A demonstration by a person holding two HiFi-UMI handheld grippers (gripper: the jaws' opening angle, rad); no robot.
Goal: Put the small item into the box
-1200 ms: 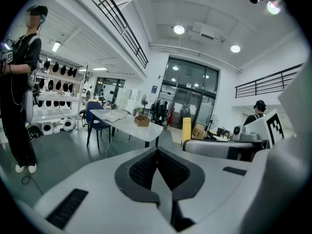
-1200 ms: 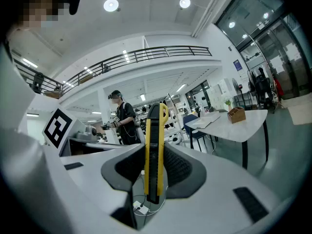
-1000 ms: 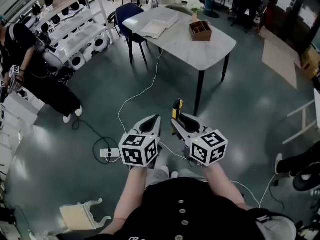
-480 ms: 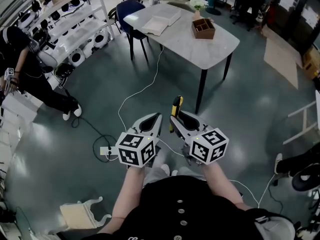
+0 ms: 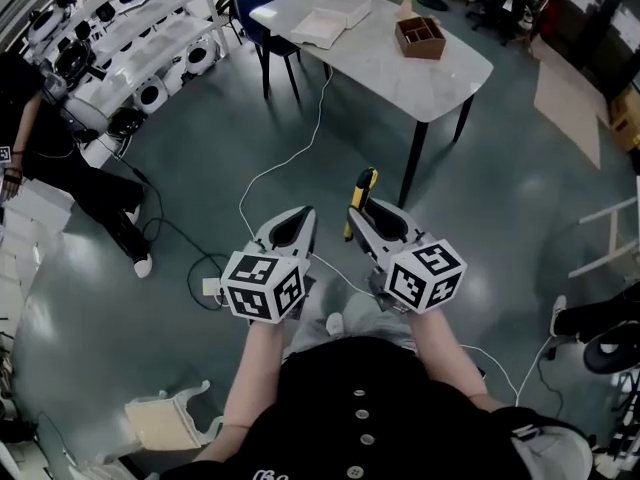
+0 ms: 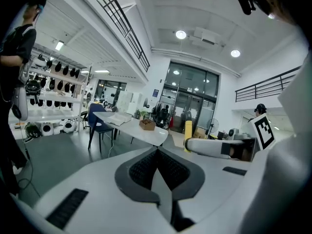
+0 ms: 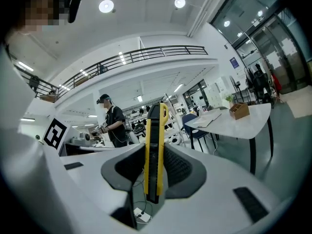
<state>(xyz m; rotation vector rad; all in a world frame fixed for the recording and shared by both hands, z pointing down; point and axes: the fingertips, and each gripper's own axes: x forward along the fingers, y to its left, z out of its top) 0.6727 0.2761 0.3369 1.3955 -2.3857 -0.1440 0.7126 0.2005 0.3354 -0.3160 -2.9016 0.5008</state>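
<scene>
In the head view the person stands on the open floor with both grippers held out in front, well apart from the table (image 5: pixel 372 63), where the wooden box (image 5: pixel 421 38) sits near the far end. The right gripper (image 5: pixel 366 214) pinches a yellow and black knife (image 5: pixel 365 182), which sticks up past the jaw tips. The left gripper (image 5: pixel 300 218) is just beside it and carries nothing. In the left gripper view the jaws are pressed together, pad against pad, with nothing between them, and the box (image 6: pixel 146 125) shows small on the distant table. In the right gripper view the jaws clamp the knife (image 7: pixel 155 140) across its flat sides at the lower part of its body, and it stands upright between the pads. It is probably a retractable cutter, though whether the blade is out is too small to tell. The knife should be light and stiff, with smooth plastic sides that could slide in a loose grip (the ribbed pads help). A hold on the mid-body, as here, looks sound. The box is not yet within reach.
</scene>
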